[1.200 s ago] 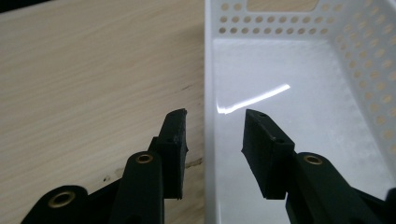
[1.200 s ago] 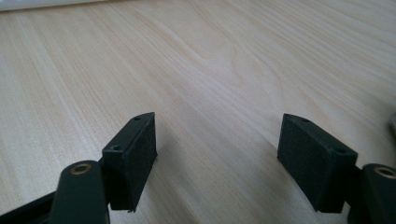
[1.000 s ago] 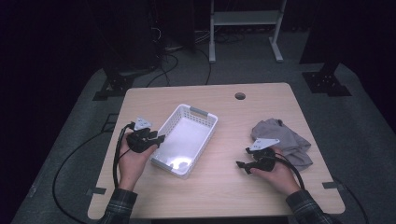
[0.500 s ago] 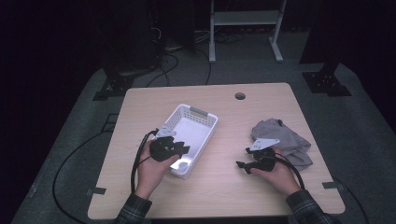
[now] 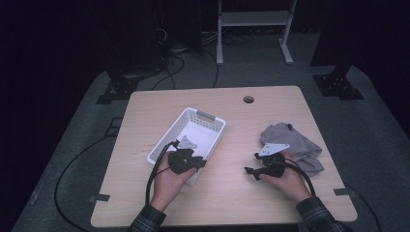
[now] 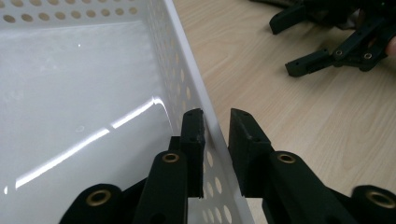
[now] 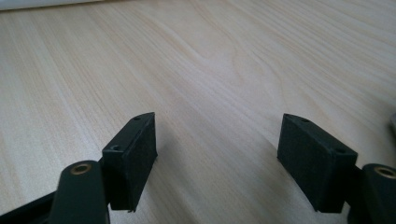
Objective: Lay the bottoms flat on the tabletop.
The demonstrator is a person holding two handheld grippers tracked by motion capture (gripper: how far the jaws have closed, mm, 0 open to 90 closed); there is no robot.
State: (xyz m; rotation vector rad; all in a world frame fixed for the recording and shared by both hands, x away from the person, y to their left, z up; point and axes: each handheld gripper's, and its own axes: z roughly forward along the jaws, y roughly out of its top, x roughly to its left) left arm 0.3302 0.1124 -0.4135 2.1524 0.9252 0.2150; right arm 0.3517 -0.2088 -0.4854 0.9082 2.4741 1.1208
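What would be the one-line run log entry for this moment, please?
left gripper: jaws straddle white basket wall, just been closing, small gap remains | right gripper: open, empty, over table | grey cloth: beside right hand

basket cropped at frame edges, near corner hidden under left claw

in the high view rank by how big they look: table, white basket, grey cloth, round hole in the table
1. table
2. white basket
3. grey cloth, somewhat smaller than the basket, partly hidden behind the right gripper
4. round hole, by far the smallest
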